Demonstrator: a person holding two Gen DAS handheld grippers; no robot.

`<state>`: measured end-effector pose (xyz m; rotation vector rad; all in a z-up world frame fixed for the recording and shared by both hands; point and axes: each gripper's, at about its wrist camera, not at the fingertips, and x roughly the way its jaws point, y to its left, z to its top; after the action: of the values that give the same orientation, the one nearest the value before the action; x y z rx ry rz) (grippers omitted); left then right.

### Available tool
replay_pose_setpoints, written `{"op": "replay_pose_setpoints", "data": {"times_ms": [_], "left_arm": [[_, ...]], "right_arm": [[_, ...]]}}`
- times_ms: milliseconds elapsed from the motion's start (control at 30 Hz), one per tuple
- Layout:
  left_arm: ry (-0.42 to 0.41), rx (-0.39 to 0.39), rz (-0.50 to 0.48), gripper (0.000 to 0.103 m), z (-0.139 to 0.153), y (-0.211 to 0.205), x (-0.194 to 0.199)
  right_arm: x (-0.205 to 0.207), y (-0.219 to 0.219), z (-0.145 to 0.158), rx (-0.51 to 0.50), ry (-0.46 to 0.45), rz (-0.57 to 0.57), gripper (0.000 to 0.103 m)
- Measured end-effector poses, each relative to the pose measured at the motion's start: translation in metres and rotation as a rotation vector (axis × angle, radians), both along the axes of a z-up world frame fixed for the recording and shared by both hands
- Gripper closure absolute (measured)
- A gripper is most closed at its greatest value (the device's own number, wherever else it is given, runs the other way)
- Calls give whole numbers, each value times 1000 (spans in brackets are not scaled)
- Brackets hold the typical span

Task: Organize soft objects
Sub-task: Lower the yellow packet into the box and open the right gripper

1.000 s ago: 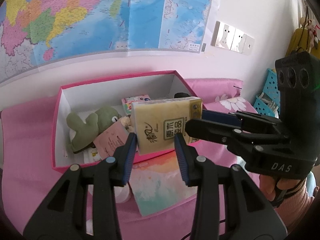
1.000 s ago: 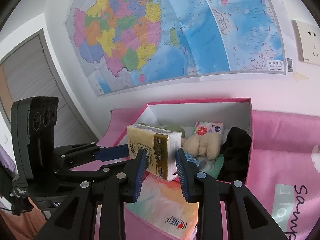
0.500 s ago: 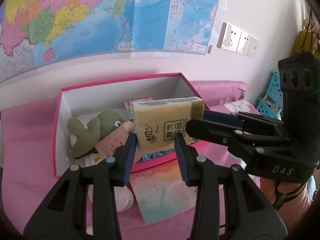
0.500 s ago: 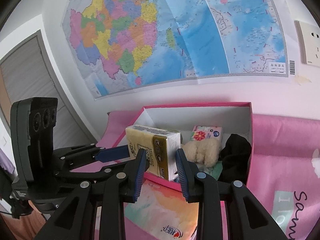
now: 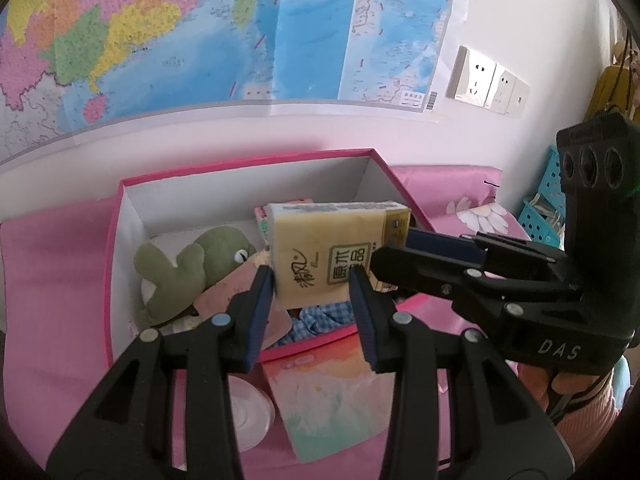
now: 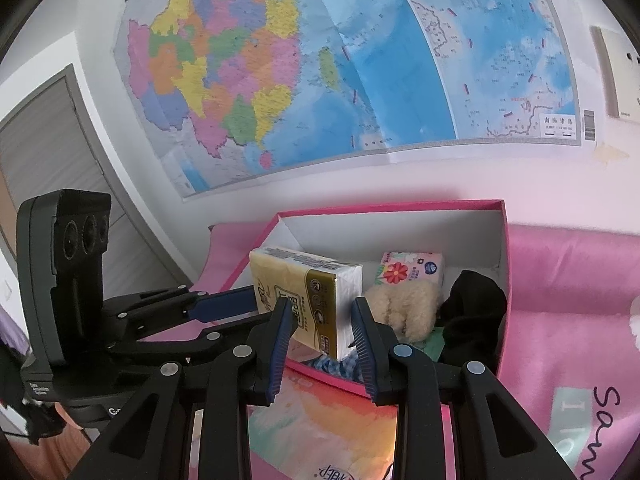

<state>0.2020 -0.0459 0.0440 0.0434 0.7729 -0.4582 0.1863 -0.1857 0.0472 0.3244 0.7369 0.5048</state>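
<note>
Both grippers, left (image 5: 313,286) and right (image 6: 320,316), clench the tissue pack (image 5: 332,256) over the box (image 5: 248,162); only the right view shows the black cloth (image 6: 474,312).

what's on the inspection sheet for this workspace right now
surface: pink cloth, partly covered
job's things: yellow tissue pack held over the open pink box; inside are a green plush, cream plush, floral pack, black cloth, checked cloth
clutter: pastel card and white round thing in front of the box
grippers: left claw and right claw both shut on the tissue pack
cables: nothing seen
surroundings: wall map, sockets, blue basket, door
</note>
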Motion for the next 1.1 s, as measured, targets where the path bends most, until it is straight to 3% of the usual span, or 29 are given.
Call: {"op": "replay_pose_setpoints", "data": {"times_ms": [1100], "left_arm": [[58, 8, 0, 62, -10, -4, 31]], "right_arm": [[28, -3, -11, 5, 59, -16, 72]]}}
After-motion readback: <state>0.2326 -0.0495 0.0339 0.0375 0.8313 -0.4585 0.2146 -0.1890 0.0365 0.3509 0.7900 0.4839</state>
